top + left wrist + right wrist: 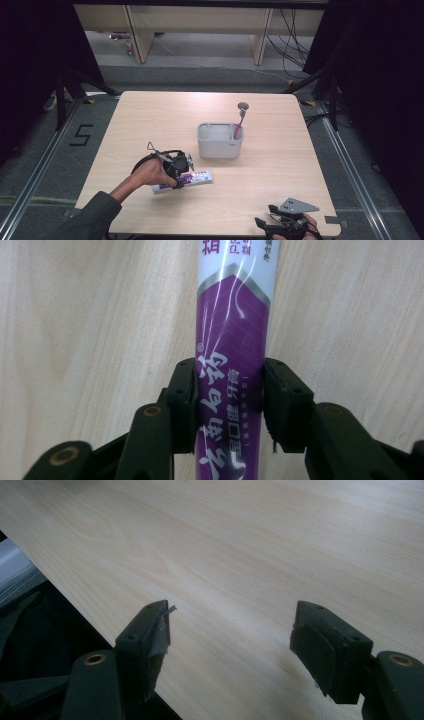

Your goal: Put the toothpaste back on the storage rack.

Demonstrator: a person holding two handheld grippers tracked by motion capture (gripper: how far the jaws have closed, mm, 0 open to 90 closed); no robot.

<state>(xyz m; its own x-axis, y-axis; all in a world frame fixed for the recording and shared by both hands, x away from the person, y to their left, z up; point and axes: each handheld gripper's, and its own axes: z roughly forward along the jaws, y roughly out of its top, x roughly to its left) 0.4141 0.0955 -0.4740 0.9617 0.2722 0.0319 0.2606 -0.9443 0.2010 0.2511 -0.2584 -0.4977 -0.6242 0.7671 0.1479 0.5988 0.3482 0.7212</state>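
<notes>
A white and purple toothpaste tube (pixel 197 178) lies flat on the wooden table (pixel 150 120), left of the middle and toward the front. My left gripper (pixel 185 175) reaches down over its left half. In the left gripper view the tube (pixel 232 315) runs up between the two black pads (pixel 182 395), which touch both of its sides, so my left gripper (pixel 230 395) is shut on it. My right gripper (pixel 265 214) rests at the front right edge of the table. Its jaws stand wide apart over bare wood in the right gripper view (pixel 232 630).
A grey rectangular bin (pixel 220 150) stands at the table's middle, just behind and to the right of the tube. A pink toothbrush (pixel 240 122) leans upright in its right corner. The table's front edge (pixel 75 605) runs close to my right gripper.
</notes>
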